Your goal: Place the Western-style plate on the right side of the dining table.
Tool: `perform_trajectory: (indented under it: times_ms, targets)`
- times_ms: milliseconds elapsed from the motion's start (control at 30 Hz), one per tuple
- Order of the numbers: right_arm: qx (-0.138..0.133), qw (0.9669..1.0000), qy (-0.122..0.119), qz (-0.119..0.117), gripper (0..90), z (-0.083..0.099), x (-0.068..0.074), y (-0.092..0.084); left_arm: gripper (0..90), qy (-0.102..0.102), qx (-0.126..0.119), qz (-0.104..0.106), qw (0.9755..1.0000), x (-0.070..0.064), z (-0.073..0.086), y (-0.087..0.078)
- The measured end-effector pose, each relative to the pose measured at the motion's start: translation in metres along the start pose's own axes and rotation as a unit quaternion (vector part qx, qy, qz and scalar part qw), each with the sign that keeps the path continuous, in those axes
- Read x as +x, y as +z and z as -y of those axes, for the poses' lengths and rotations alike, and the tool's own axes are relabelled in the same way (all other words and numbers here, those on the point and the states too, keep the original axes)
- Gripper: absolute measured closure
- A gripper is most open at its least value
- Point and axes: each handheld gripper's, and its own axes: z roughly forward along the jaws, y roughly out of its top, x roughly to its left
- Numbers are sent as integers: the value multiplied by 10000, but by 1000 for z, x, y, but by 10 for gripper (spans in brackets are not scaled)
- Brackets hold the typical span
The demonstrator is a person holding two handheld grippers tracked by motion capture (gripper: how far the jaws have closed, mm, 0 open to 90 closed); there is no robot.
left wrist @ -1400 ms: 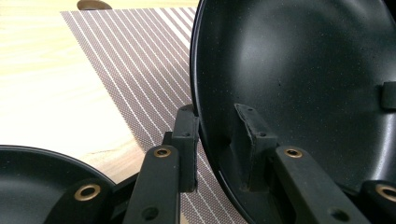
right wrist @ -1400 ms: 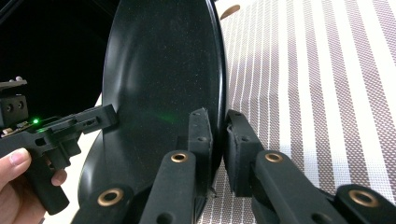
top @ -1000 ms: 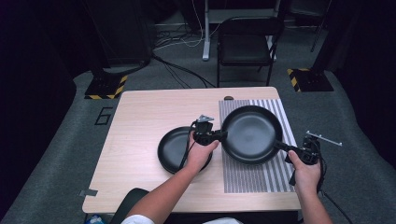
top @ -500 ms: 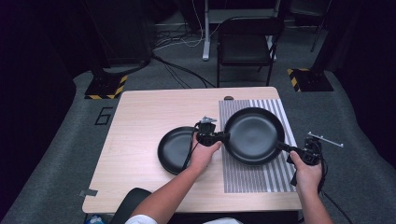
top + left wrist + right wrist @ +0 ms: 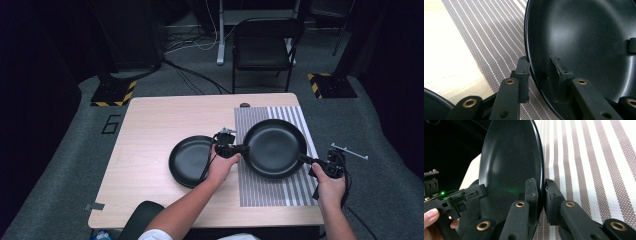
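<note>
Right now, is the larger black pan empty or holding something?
Empty. The larger black pan shows a bare dark inside from above, and the left claw view along its rim shows nothing in it either.

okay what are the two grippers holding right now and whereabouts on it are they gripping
Both hold the larger black pan by its rim, at opposite sides: the left gripper with one jaw inside the pan and one outside, and the right gripper likewise.

The table (image 5: 165, 125) is brightly lit from above amid dark surroundings; soft glare streaks the pan (image 5: 584, 35); near jaws look slightly blurred, perhaps.
</note>
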Motion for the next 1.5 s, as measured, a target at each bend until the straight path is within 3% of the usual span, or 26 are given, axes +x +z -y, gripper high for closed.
perform_trajectory:
  times_ms: [800, 1367, 1500]
  targets:
    - [-48, 9998, -1, 183, 826, -4, -13, 10, 699, -169, 143, -62, 9997, 5, -1, 25]
    - [121, 9995, 22, 292, 823, -12, -19, 26, 697, -362, 293, -119, 9988, 15, -3, 36]
    - [151, 9994, -25, 320, 821, -16, -21, 28, 698, -307, 359, -138, 9988, 14, -4, 39]
